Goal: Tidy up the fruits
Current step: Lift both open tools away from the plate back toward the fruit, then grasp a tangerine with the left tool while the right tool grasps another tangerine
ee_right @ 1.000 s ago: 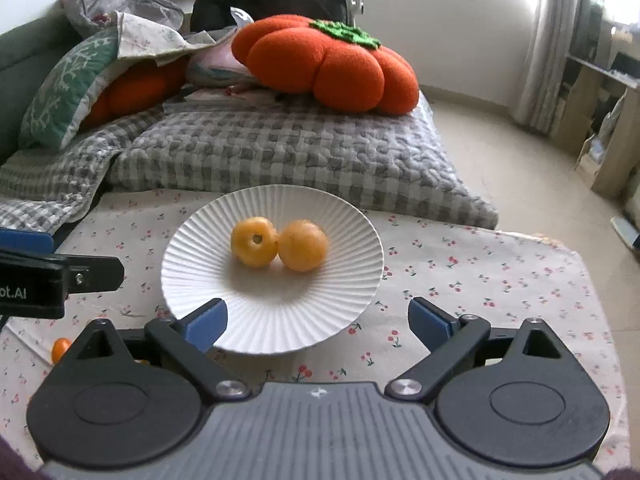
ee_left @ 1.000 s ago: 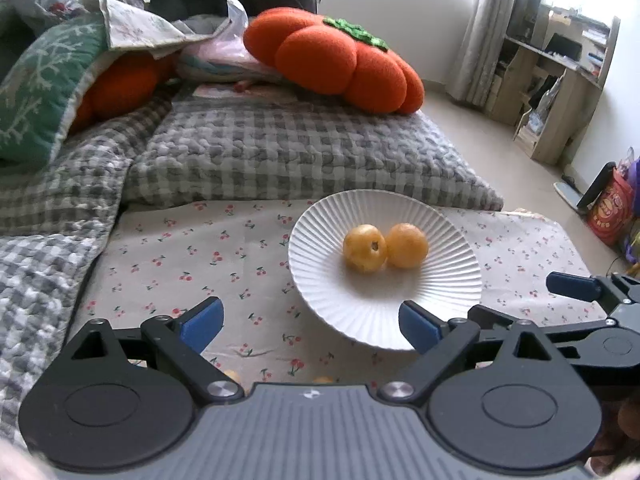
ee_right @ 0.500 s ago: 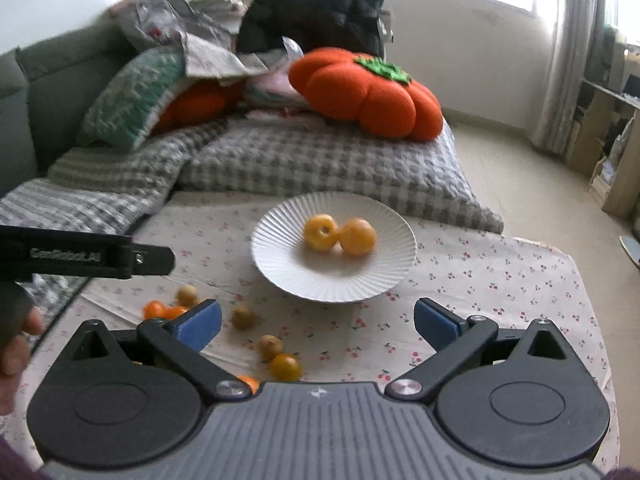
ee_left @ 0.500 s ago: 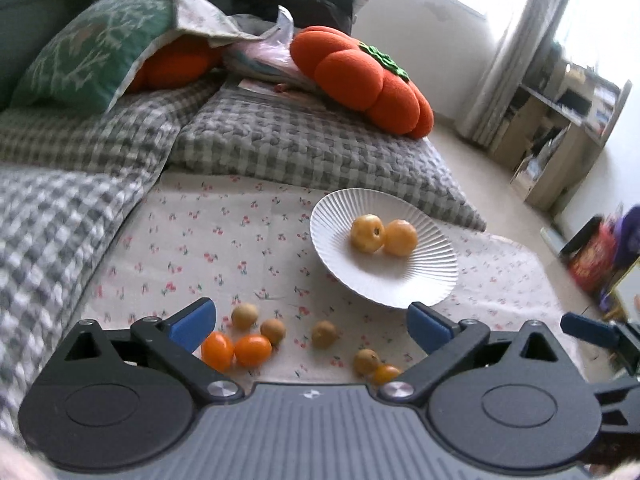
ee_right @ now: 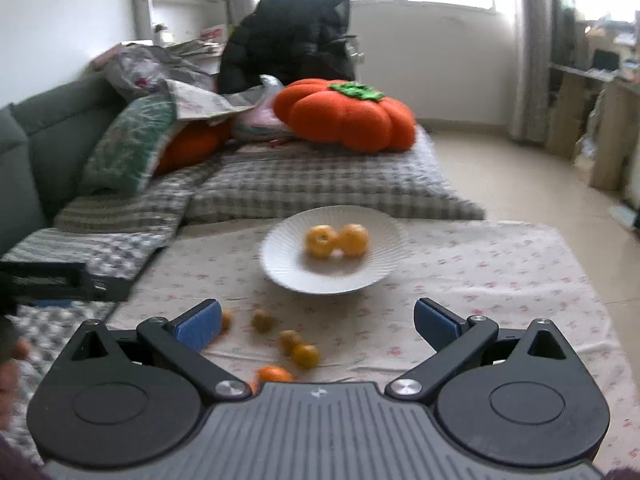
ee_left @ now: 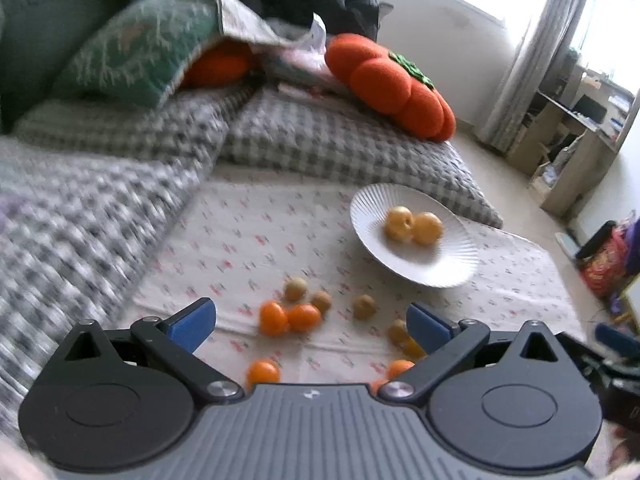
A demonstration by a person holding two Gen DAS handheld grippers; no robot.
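A white ribbed plate (ee_left: 448, 268) (ee_right: 288, 268) sits on a cherry-print cloth (ee_left: 248, 240) and holds two yellow fruits (ee_left: 414, 225) (ee_right: 336, 240). Several small fruits lie loose on the cloth in front of the plate: orange ones (ee_left: 289, 317) (ee_right: 306, 355) and duller brown ones (ee_left: 364, 306) (ee_right: 264, 320). My left gripper (ee_left: 310, 325) hangs open above the loose fruits with nothing between its blue pads. My right gripper (ee_right: 318, 322) is open too, empty, well back from the plate. The other gripper's black body (ee_right: 52, 280) shows at the left edge of the right wrist view.
Grey checked cushions (ee_left: 344, 148) border the cloth at the back and left. An orange pumpkin pillow (ee_right: 344, 116), a green pillow (ee_left: 140, 48) and a dark coat (ee_right: 288, 40) lie behind them. Shelves and a desk (ee_left: 580, 136) stand at the right, with bare floor in between.
Both grippers have pulled back and up from the plate. The plate now looks smaller and farther off, and the loose fruits in front of it have come into view.
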